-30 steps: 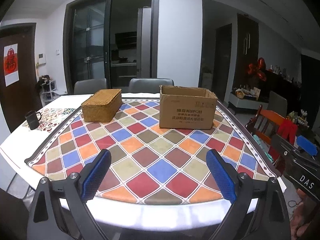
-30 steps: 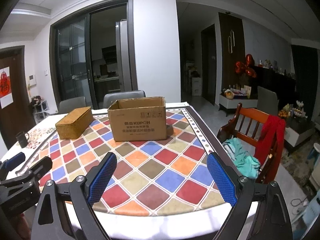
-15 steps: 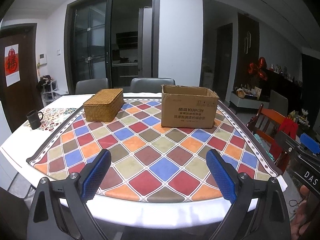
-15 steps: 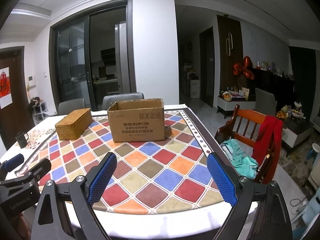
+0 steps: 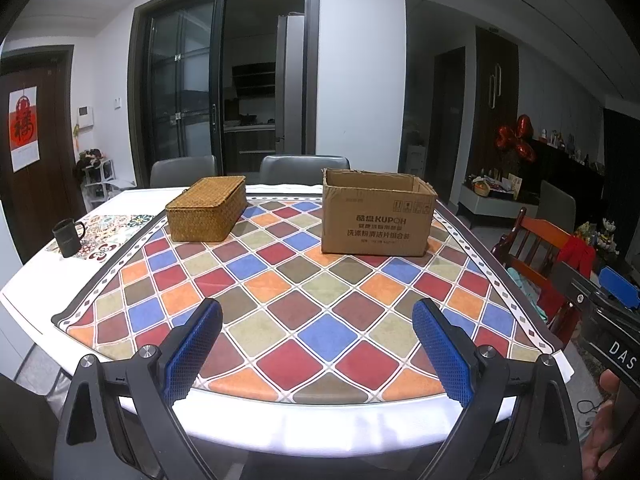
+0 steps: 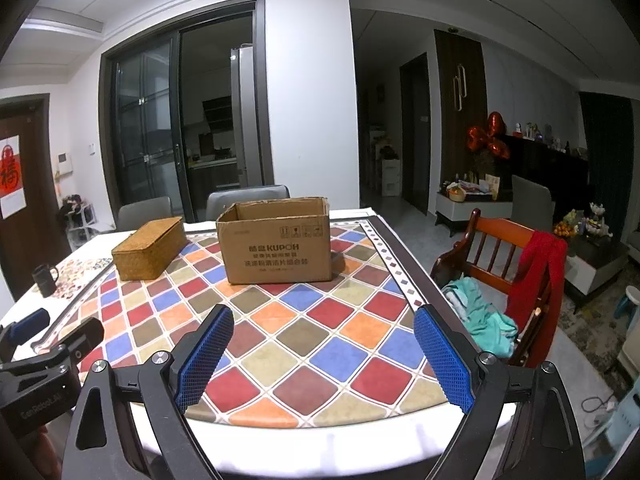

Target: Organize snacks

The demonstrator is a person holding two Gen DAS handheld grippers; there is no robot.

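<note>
Both claws released, empty: left claw (image 5: 316, 344), right claw (image 6: 322, 350) at counter (image 5: 280, 428) near edge. Box (image 5: 378, 214) and basket (image 5: 206, 210) toward far edge, apart. Mug (image 5: 68, 238) at left edge. Path clear.

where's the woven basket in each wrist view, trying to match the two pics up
Left wrist view: the woven basket sits left of centre at the far side of the table, lid on, apart from the cardboard box on its right.
Right wrist view: the woven basket is further left, again left of the cardboard box and apart from it.
Shared landmark: the black mug near the table's left edge.
</note>
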